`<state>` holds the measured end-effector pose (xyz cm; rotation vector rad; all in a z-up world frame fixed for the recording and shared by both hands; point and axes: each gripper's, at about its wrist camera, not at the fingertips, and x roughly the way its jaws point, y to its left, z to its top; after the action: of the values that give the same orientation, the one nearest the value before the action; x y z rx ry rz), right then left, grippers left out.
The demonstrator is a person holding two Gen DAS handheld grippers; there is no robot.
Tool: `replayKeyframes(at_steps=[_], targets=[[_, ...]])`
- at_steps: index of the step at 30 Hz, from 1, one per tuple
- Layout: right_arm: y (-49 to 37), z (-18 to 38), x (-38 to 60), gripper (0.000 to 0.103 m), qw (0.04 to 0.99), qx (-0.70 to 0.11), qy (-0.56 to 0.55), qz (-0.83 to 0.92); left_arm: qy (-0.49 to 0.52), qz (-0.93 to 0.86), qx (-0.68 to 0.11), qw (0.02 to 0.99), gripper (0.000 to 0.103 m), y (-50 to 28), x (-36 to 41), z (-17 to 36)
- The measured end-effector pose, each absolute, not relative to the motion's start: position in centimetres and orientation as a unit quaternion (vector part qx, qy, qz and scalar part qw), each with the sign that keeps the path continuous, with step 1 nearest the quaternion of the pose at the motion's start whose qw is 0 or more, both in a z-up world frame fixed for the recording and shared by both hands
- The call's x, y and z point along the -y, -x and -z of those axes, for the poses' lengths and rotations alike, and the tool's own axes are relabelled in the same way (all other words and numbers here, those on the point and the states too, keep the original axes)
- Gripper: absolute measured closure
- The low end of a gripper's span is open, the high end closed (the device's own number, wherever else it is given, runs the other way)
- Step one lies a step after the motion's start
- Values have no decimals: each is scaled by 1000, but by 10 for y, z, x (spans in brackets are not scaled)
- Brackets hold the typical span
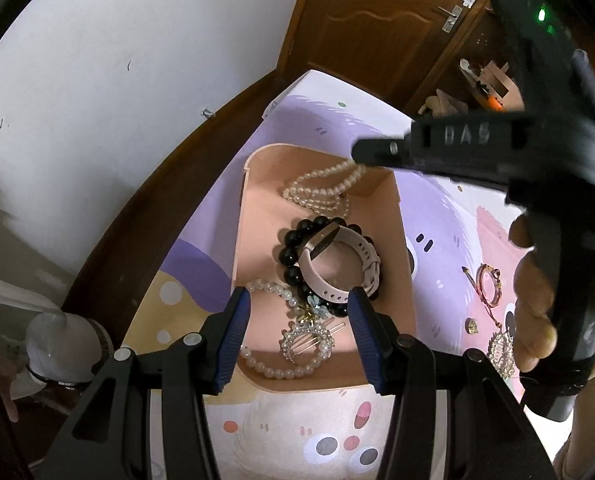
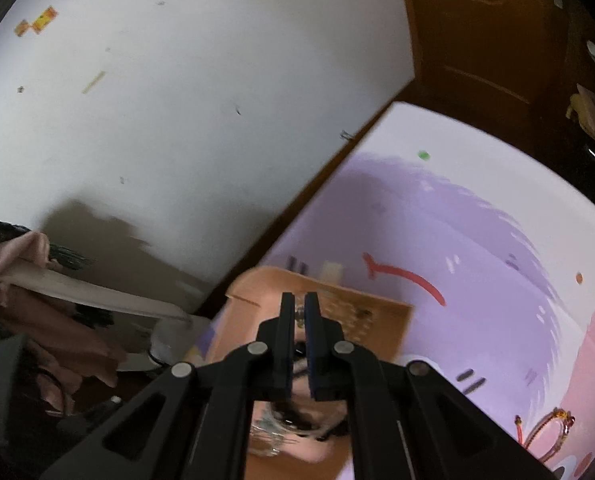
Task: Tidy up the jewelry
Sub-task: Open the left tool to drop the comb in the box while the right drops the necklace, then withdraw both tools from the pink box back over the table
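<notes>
The left hand-held gripper (image 1: 299, 334) hovered over the near end of a peach-coloured tray (image 1: 257, 216) that sat on the tabletop (image 1: 337, 432), which was covered by a pastel cartoon mat. Its blue-padded jaws stood spread apart with nothing between the pads. Inside the tray lay a black bead bracelet (image 1: 291, 248) with a pale pink watch (image 1: 337, 264) resting across it, a pearl strand (image 1: 273, 368) curled at the near end, and a rhinestone hair clip (image 1: 307, 340) just beside a small flower charm (image 1: 311, 308). The right hand-held gripper (image 1: 357, 154) reached in from the right above the far end of the tray, its jaws pressed nearly together on a pearl necklace (image 1: 321, 192), whose loops hung down and pooled on the tray floor. From the right wrist view, the right gripper's fingers (image 2: 287, 320) showed only a narrow slit, with a pale bead caught in it. On the mat to the right of the tray lay a red cord bracelet (image 1: 489, 284), a small gold piece (image 1: 472, 326) and another sparkly ornament (image 1: 501, 350), all well apart from the tray, near the person's hand (image 1: 537, 300).
</notes>
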<state>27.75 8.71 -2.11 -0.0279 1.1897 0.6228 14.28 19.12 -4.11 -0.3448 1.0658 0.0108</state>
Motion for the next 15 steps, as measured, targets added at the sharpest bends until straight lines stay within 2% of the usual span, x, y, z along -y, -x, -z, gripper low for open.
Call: replayKeyframes(at_steps=[4,8,15], targets=[[-278,31,-79,98,775,-567,14,-279,160,-5,-505,848,54,-143,-190,41],[-279,37,-73,98,764,-587,2,-266,158,-8,-505,849,47,-143,-188,40],[-273,26,-59,97,771,-580,-14,-261,145,-7,-497,855,46,-141,-183,30]])
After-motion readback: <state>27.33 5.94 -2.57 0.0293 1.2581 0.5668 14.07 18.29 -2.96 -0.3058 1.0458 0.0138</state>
